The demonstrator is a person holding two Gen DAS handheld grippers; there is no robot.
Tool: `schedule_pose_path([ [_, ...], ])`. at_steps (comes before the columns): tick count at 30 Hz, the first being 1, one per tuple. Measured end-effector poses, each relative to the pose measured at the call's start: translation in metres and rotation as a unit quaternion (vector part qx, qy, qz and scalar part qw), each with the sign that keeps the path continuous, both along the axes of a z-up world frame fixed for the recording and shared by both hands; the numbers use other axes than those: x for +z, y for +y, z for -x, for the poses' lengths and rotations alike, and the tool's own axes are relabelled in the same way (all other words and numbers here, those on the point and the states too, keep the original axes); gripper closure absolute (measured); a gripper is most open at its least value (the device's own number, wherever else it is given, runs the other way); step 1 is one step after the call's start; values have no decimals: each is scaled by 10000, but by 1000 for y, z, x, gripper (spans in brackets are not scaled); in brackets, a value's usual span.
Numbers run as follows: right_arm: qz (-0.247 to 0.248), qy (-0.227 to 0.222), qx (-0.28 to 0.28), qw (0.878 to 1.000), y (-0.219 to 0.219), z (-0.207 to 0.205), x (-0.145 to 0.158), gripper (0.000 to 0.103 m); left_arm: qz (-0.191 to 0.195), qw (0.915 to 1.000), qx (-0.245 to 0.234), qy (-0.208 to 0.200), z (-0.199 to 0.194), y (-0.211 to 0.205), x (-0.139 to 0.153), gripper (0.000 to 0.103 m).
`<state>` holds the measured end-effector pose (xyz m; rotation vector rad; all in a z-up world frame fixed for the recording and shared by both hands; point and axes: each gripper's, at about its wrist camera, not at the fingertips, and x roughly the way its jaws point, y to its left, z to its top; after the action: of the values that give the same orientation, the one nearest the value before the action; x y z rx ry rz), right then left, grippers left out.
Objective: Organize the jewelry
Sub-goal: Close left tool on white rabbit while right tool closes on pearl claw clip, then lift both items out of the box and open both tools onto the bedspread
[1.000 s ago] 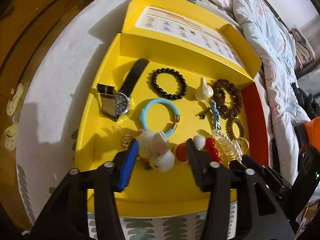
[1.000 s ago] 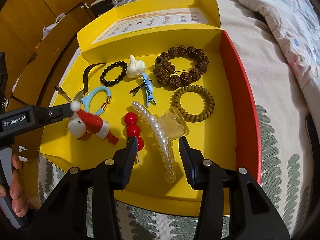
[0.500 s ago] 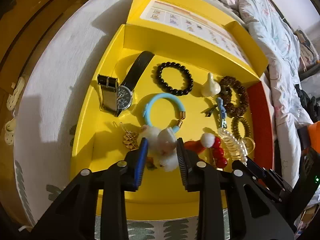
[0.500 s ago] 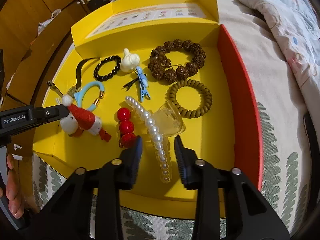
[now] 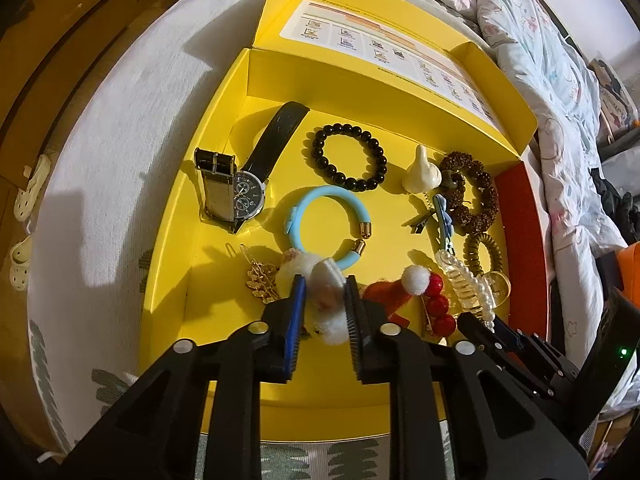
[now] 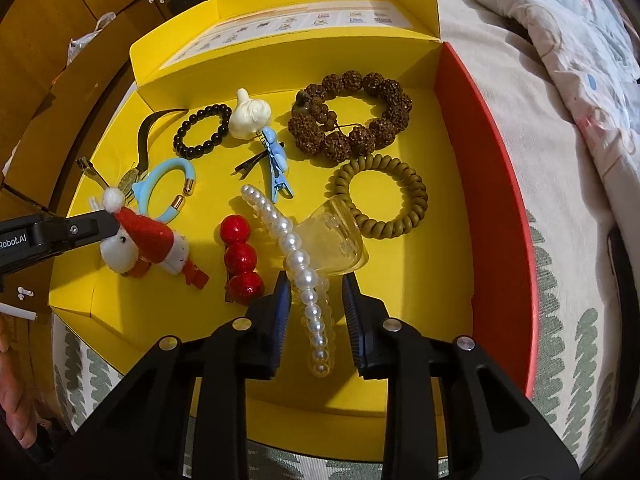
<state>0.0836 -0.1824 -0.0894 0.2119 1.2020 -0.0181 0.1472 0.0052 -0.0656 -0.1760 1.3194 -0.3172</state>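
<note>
Item: open yellow box of jewelry on a bed with a white, green-leaf-patterned cover. My left hand-held gripper is closing, its pads pressed on the white plush body of the Santa-hat hair clip near the box's front left. My right hand-held gripper is closing around the pearl claw clip; I cannot tell whether the pads touch it yet. Left view only: wristwatch in full and gold leaf clip. Right view only: the whole rough brown bead bracelet, the olive spiral hair tie unobstructed, a hand at the lower left edge. Both views: black bead bracelet, blue bangle, red ball clip, white garlic-shaped piece, blue clip. Surroundings: pale printed quilt on the right, wooden cabinets on the left.
</note>
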Motion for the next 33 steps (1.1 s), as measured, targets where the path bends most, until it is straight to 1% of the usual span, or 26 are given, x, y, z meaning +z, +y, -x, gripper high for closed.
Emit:
schedule_pose_path([
  [1,19,-2,2,10000,1,0,0,76,11,10000,9,4,0,0,0,85],
  [3,36,-9,24,10000,2,0,0,81,37,10000,19,6,0,1,0,87],
  [13,31,12,5,10000,3,3,3,82,115,9999,74,7,2,5,4,93],
  [20,-70,-216,-24,9997,1,11,20,82,145,9997,73,-196,6,8,17,93],
  [26,-179,-327,-54,9993,-4,17,33,83,172,9991,108,-376,10,11,32,93],
  [33,-317,-557,-93,9979,-13,36,55,83,212,9982,46,-567,28,16,49,93],
])
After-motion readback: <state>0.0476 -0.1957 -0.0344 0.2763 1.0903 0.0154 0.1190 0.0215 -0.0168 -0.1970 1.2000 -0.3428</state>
